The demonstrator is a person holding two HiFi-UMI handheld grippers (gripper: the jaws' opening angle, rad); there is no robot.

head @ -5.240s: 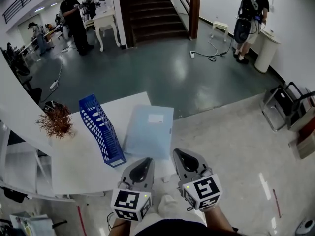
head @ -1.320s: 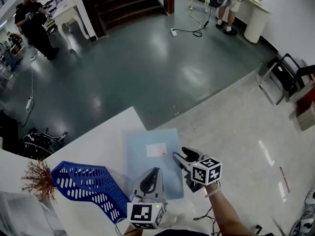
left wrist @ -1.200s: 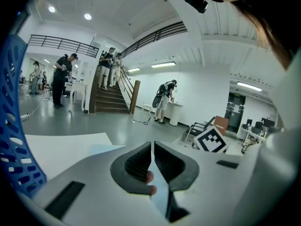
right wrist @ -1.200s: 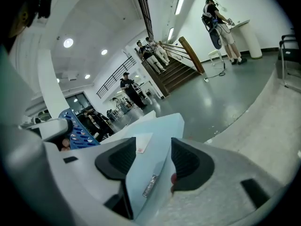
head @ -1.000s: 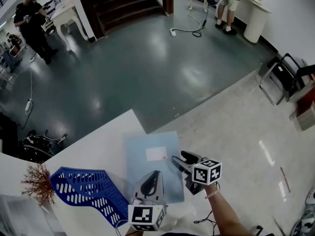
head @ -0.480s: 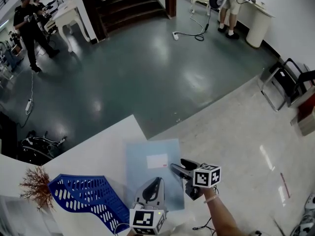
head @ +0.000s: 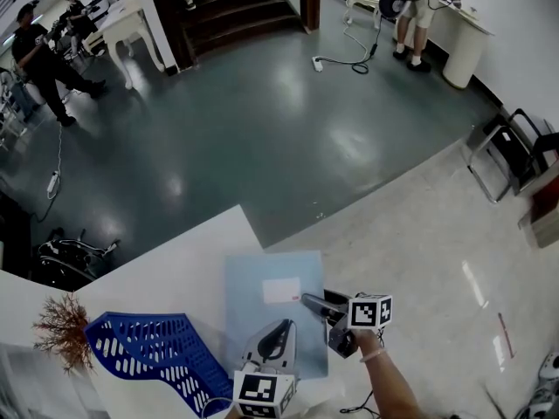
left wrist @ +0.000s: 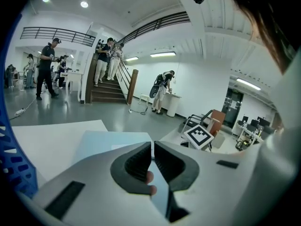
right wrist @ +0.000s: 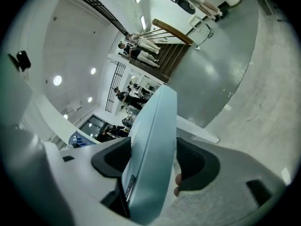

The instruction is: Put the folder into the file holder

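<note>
Right tool [head: 316,303]: I see it rolled on its side at the folder's [head: 262,273] right edge. Its jaws are wide and have just been opening, with that edge between them and not clamped. Left tool [head: 282,326]: jaws closed together, nothing in them, hovering over the folder's near end. The folder lies flat on the white tabletop [head: 183,260]. The blue file holder [head: 144,352] sits left of the folder, apart from it, on the same tabletop.

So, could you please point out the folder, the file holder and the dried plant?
folder [head: 251,314]: head view, bare cover left of its white label.
file holder [head: 148,352]: head view, its perforated blue side.
dried plant [head: 63,332]: head view, middle of its twigs.
</note>
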